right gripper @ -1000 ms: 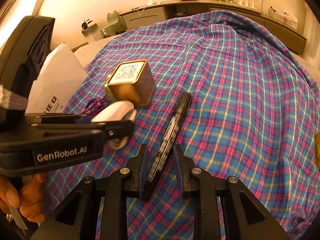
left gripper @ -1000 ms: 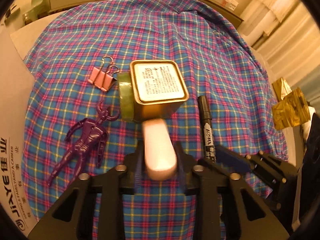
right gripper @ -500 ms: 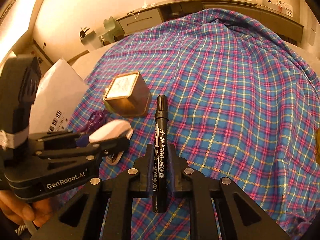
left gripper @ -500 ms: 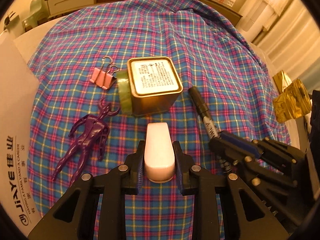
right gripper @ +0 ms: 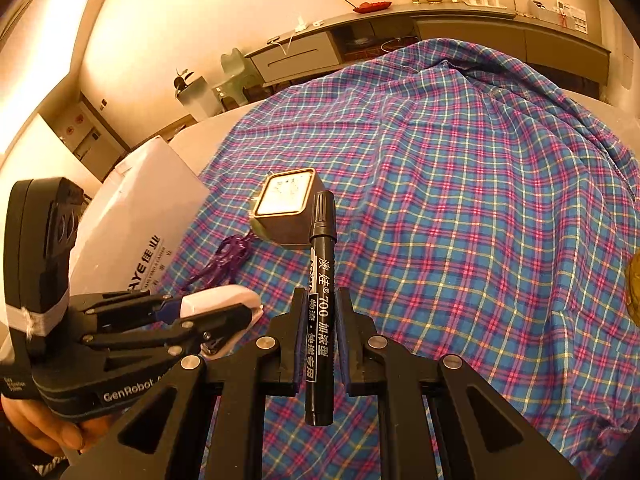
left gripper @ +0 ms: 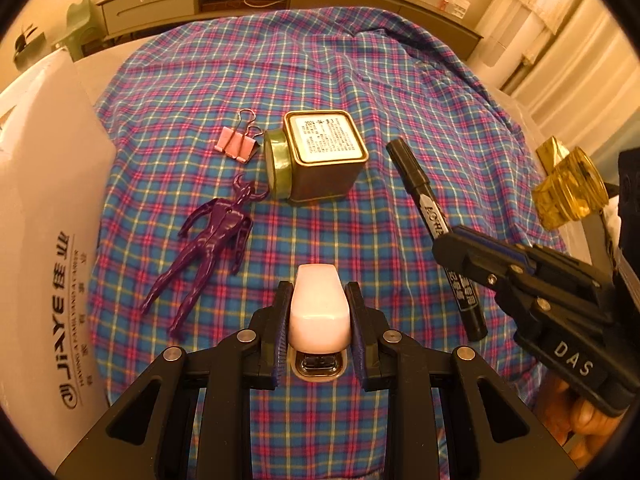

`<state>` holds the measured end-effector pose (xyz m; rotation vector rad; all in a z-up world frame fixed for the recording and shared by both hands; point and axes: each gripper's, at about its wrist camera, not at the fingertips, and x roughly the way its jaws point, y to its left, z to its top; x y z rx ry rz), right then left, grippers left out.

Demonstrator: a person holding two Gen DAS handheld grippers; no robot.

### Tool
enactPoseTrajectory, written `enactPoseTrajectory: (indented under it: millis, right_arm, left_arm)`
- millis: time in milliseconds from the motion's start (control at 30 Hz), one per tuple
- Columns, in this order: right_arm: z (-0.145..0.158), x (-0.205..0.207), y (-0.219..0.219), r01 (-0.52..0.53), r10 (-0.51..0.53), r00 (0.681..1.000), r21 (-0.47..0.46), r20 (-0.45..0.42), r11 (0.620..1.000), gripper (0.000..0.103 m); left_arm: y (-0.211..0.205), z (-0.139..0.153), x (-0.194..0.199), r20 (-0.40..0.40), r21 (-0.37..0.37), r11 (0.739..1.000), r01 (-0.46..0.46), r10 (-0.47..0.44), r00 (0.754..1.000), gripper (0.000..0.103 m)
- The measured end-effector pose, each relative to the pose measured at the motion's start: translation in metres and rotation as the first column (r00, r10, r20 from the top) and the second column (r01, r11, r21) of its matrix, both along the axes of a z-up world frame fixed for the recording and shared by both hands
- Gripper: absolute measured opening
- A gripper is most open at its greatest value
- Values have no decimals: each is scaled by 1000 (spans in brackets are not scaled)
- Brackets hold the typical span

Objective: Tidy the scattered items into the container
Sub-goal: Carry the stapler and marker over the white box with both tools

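At the bottom centre of each wrist view, a load already lifted off the checked cloth: left gripper clamped on a pale pink stapler, right gripper clamped on a black marker. Left lying mid-frame: purple figure, pink binder clip, green tape roll, gold tin. At the left edge, the white container, nothing visibly dropped in yet.
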<state>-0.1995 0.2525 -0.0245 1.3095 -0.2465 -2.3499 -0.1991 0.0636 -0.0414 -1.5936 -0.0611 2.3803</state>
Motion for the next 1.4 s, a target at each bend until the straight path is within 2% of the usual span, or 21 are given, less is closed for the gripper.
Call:
enactPoseTrajectory:
  millis: [467, 1400]
  right_arm:
    - [19, 26, -11, -31, 30, 999, -31, -34, 999, 15]
    - [54, 85, -32, -98, 90, 990, -64, -109, 993, 15]
  left_arm:
    - [-8, 28, 42, -65, -39, 999, 10, -12, 998, 27]
    - [-31, 77, 118, -156, -35, 999, 5, -11, 988, 27]
